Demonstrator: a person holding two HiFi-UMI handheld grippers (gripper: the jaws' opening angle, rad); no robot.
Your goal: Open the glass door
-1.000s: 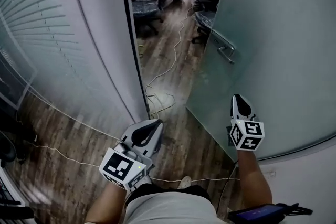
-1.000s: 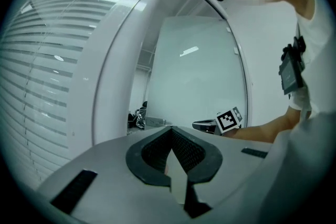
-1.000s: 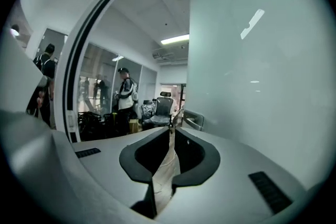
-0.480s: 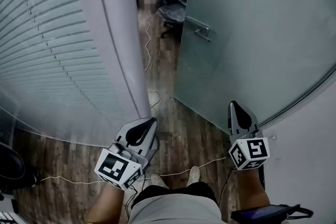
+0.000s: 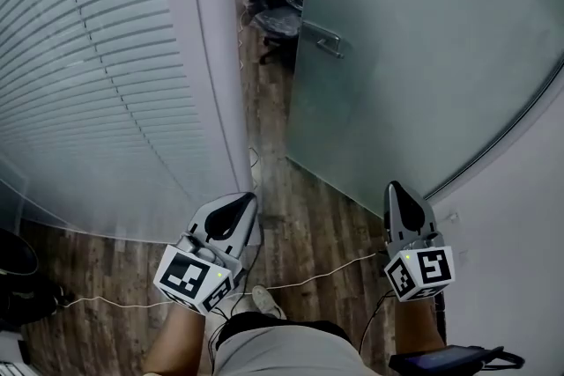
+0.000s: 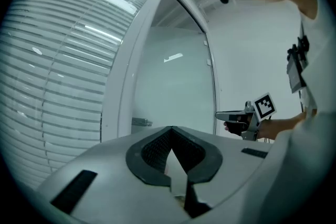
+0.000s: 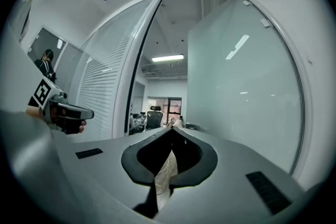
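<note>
Both tools have drawn back toward the person since a second ago. The right tool, which then overlapped the lower glass in the head view, now hangs short of the door's bottom edge, and the doorway gap looks narrower and farther off.

Nearest, the left tool and the right tool point level and forward, side by side and well apart. Each has its jaws pressed together on nothing. Under them lies a dark wood-plank floor, with a thin white cable trailing across it.

Beyond stands the frosted glass door, ajar and angled away into the far room. Its pane is straight ahead of the right tool. Its upright free edge lies ahead and to the left of that tool, roughly between the two tools' lines.

The metal bar handle sits by that edge, its long axis level across the glass and well ahead of both tools. The right hand looks nearer to the pane, so I judge it the likelier one to push the door or reach the handle.

Left of the gap rise a white door post and white slatted blinds. Black office chairs show through the opening.
</note>
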